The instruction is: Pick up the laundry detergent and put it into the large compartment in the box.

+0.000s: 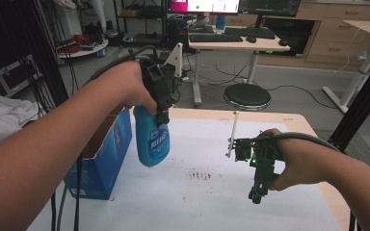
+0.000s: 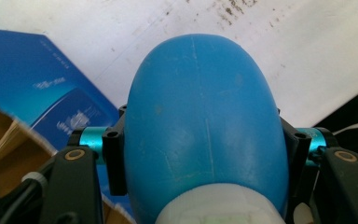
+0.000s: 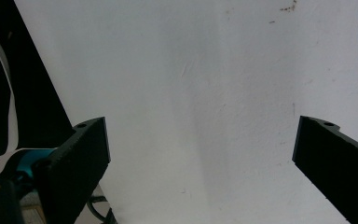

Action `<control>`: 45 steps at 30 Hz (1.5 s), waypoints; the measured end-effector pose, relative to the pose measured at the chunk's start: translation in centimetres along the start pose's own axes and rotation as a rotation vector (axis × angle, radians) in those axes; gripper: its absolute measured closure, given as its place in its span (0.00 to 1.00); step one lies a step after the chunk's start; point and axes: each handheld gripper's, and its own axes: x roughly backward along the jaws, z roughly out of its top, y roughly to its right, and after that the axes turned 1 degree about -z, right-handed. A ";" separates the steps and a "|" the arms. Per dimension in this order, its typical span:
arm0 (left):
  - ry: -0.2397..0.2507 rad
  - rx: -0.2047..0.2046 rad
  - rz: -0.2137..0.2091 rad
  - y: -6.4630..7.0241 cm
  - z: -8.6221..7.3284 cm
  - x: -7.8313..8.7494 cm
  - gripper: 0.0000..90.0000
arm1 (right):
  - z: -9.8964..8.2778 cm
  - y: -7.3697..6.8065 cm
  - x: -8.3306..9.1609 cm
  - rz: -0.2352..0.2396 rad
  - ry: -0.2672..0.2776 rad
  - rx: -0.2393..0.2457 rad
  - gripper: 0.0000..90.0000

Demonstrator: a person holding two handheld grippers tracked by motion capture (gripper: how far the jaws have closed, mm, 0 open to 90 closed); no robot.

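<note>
A blue plastic bottle with a white label hangs in the air over the left part of the white table, bottom end down. My left gripper is shut on its upper part; in the left gripper view the bottle bulges between both jaws. My right gripper is held low over the table's right side, pointing down, open, with nothing between its jaws. In the right gripper view the right gripper faces bare white tabletop.
An open blue cardboard box stands at the table's left edge, right beside the bottle. A patch of dark specks marks the table's middle. Beyond the far edge are a black stool and a desk with keyboards.
</note>
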 end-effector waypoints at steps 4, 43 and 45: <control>0.009 0.011 0.003 -0.1 -1.0 2.4 0.41 | 0.1 -0.1 0.0 0.002 0.004 0.007 0.03; 0.040 0.405 0.021 -9.4 -10.6 9.0 0.41 | 2.3 -0.3 0.0 0.002 -0.007 0.051 0.03; 0.034 0.413 0.014 -9.9 -10.7 8.4 0.41 | 2.3 -0.3 0.0 0.001 -0.009 0.055 0.03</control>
